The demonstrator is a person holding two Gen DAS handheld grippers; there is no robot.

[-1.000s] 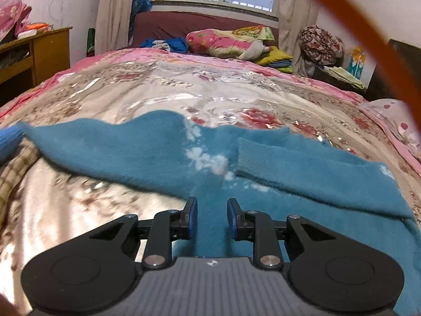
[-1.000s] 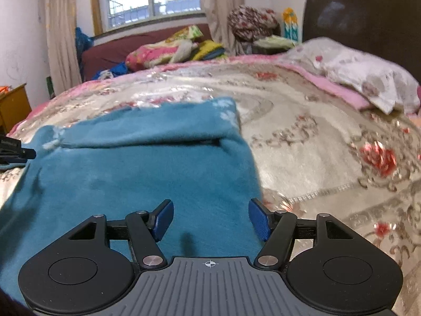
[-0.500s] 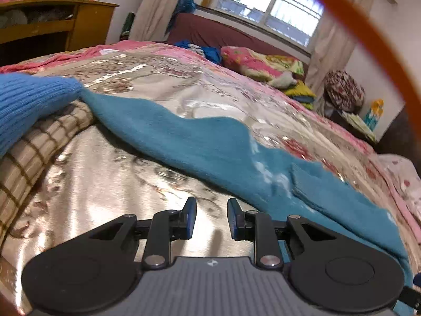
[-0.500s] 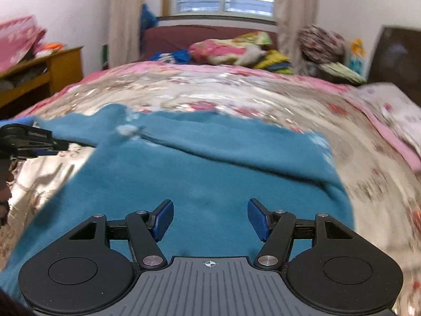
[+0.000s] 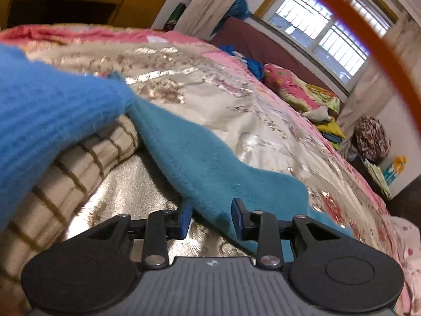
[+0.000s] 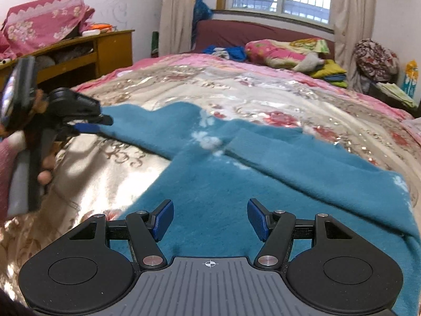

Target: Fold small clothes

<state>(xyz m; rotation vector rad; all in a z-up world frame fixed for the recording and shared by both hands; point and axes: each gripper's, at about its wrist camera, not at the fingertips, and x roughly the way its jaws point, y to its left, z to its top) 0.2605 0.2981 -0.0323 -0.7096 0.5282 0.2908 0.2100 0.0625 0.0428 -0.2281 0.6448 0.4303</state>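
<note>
A teal fuzzy sweater with white flecks lies flat on the flowered bedspread. Its right sleeve is folded across the body, and its left sleeve stretches out to the left. My left gripper hovers low over that sleeve's lower edge. Its jaws are opening, the cloth's edge lies between the pads and nothing is pinched. In the right wrist view the left gripper, held in a hand, sits at the sleeve's far end. My right gripper stands open over the sweater's body with nothing between its fingers.
A bright blue knit garment lies over a beige checked cloth left of the sleeve. A wooden desk stands beyond the bed's left side. Pillows and folded clothes pile up under the window. An orange cord crosses the left wrist view.
My left gripper slid left along the outstretched sleeve, rolled, and its jaws widened. My right gripper swung left from the sweater's right edge to over its body, staying open.
</note>
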